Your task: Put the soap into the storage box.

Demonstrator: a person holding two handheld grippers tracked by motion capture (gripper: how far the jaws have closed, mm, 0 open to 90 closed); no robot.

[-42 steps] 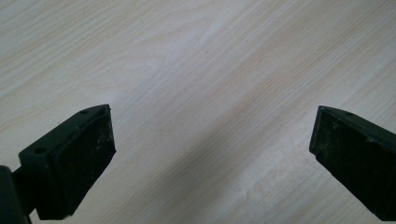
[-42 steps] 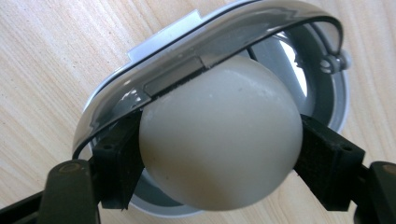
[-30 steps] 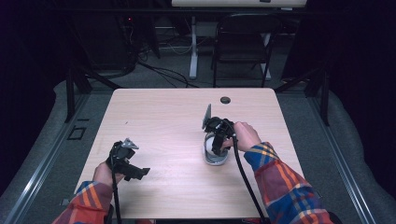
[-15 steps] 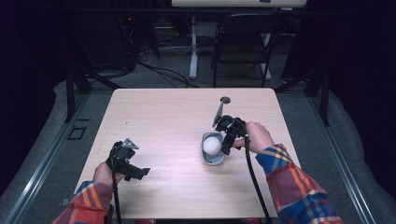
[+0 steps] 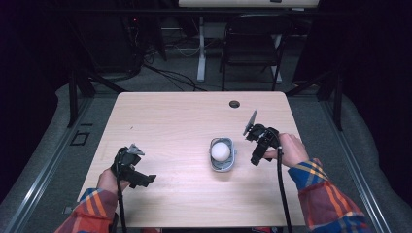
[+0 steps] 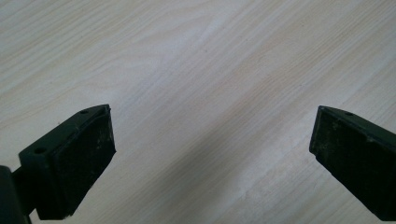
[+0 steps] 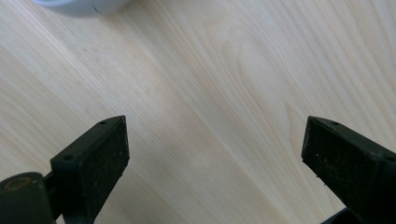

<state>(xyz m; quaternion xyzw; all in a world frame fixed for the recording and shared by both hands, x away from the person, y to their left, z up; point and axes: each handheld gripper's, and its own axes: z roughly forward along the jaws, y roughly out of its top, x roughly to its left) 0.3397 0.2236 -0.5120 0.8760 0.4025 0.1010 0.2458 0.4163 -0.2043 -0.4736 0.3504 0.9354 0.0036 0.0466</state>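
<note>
A small grey bowl (image 5: 223,162) stands on the light wooden table (image 5: 184,121), right of centre, with a white ball (image 5: 220,151) resting in it. My right gripper (image 5: 256,158) hovers just to the bowl's right, apart from it, its jaws wide open over bare wood (image 7: 212,140). An edge of the bowl (image 7: 79,4) shows at the top left of the right gripper view. My left gripper (image 5: 141,178) rests near the table's front left, also open, with nothing but wood grain between its pads (image 6: 84,154).
A dark round grommet hole (image 5: 234,104) sits near the table's far edge. Behind the table stand a black folding chair (image 5: 252,43) and a white desk leg (image 5: 200,48) with cables on the floor. The room around is dark.
My right gripper drew away from the bowl to the right, uncovering the white ball inside it. The left gripper stayed where it was.
</note>
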